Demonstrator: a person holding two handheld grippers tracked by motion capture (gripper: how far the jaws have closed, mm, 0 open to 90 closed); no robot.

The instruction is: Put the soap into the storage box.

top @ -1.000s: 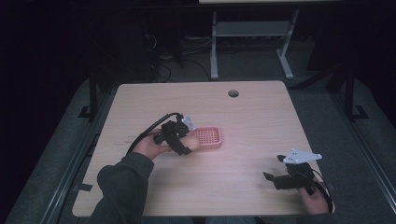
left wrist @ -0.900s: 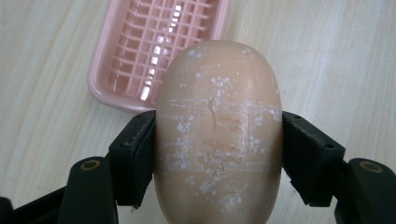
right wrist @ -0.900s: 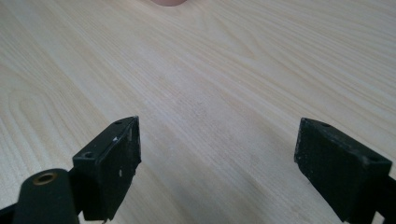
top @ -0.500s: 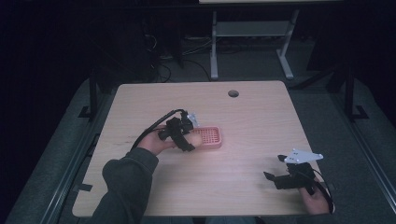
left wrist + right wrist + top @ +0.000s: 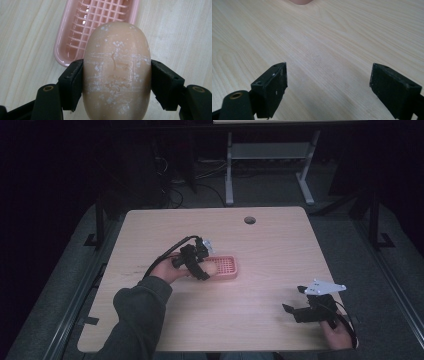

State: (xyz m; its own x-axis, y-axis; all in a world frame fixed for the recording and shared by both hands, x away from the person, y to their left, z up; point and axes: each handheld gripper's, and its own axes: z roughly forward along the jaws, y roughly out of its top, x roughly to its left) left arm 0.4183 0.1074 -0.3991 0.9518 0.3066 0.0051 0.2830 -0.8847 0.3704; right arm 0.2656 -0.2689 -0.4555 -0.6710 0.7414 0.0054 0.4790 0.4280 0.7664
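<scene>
Left tool [image 5: 117,75] clamped on soap bar [image 5: 117,72] above pink dish [image 5: 95,27]; right tool [image 5: 328,87] apart over bare table [image 5: 332,45]

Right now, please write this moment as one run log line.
left gripper: shut on soap | pink soap dish: empty | right gripper: open, idle

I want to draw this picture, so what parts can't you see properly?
- The near end of the pink soap dish: hidden behind the soap in the left gripper view.
- The soap's bottom end: cut off by that view's lower edge.
- The left gripper jaws: too small to make out in the high view.
- The pink thing: cut off by the right gripper view's top edge.
</scene>
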